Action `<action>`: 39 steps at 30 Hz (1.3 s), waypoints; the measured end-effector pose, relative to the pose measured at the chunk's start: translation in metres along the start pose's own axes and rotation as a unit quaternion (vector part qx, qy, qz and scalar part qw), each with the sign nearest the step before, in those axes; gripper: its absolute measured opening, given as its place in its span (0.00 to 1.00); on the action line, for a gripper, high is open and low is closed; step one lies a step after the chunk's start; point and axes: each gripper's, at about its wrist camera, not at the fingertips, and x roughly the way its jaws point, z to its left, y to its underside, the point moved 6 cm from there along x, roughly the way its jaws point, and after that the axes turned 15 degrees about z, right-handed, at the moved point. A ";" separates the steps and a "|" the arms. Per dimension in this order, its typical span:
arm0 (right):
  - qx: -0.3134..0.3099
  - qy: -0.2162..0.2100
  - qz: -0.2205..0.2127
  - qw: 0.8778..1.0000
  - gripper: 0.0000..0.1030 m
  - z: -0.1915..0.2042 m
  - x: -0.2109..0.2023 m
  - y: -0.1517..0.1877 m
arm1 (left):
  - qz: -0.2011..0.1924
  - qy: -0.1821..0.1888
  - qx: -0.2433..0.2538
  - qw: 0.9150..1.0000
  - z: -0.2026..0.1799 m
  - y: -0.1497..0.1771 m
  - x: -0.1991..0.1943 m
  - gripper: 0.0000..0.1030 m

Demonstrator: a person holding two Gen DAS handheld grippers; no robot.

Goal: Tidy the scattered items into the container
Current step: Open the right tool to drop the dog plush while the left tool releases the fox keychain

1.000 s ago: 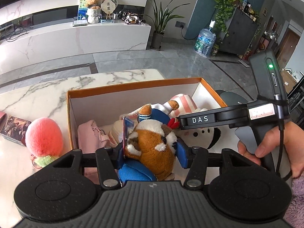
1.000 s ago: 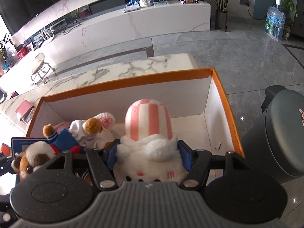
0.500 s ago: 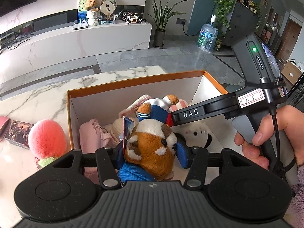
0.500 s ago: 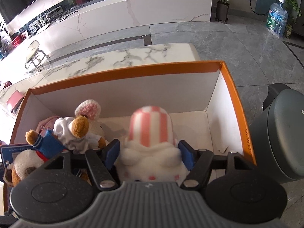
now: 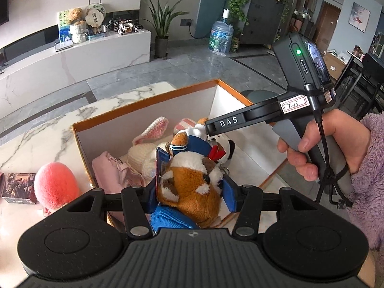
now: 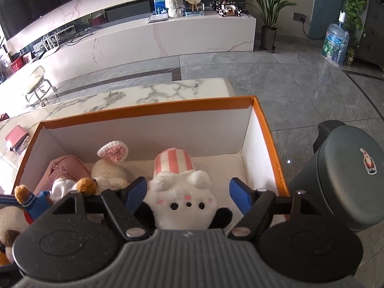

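A: How do the left gripper's (image 5: 190,193) jaws stand?

B: They are part closed, with the blue pads pressed on both sides of the raccoon plush (image 5: 192,187), which they hold over the near edge of the box (image 5: 144,100). A red-edged card sits against the pad at nine o'clock of the plush.

A: And the right gripper (image 6: 189,193)?

B: Its jaws have just been opening. They now stand wide, and the pads are clear of the white plush (image 6: 184,199) between them. That plush, with a pink-striped cap, lies on the box floor (image 6: 216,165) toward the right wall.

A: What else is in the box?

B: A pink pouch (image 6: 63,170) at the left end, a crocheted bunny (image 6: 109,165) beside it, and a small bear in blue (image 5: 189,141) just past the raccoon.

A: Anything outside?

B: On the bench (image 5: 38,139), at nine o'clock of the box, a pink fuzzy ball (image 5: 56,187) sits next to a printed carton (image 5: 19,187). A hand (image 5: 324,146) in a purple sleeve grips the right tool's handle.
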 end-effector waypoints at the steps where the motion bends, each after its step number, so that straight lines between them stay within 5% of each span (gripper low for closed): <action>1: -0.003 0.005 -0.004 1.000 0.76 0.000 -0.003 0.002 | 0.007 0.003 0.000 1.000 0.001 0.000 0.001 0.58; 6: -0.002 0.025 -0.025 0.999 0.69 -0.003 -0.016 0.008 | 0.030 0.007 -0.005 1.000 0.006 -0.001 0.004 0.58; 13: -0.016 -0.006 -0.023 1.000 0.45 0.010 -0.026 0.017 | 0.083 0.018 0.025 0.996 0.008 -0.011 0.016 0.59; 20: 0.001 -0.061 -0.009 0.998 0.45 0.025 -0.027 0.018 | 0.135 0.061 0.018 0.989 0.016 -0.014 0.040 0.59; 21: -0.005 -0.061 -0.004 0.998 0.44 0.029 -0.024 0.019 | 0.136 0.061 0.018 0.989 0.016 -0.013 0.041 0.60; 23: -0.015 -0.061 0.006 0.998 0.21 0.037 -0.019 0.023 | 0.138 0.052 0.017 0.989 0.015 -0.010 0.043 0.60; 28: -0.022 -0.057 0.018 0.998 0.11 0.045 -0.016 0.031 | 0.132 0.021 0.016 0.991 0.015 -0.004 0.042 0.64; 30: -0.025 -0.057 0.030 0.998 0.00 0.046 -0.014 0.035 | 0.120 0.007 0.009 0.993 0.018 -0.005 0.039 0.67; 39: -0.015 -0.056 0.060 0.997 0.00 0.048 -0.001 0.044 | 0.086 0.001 -0.021 0.996 0.028 -0.002 0.016 0.63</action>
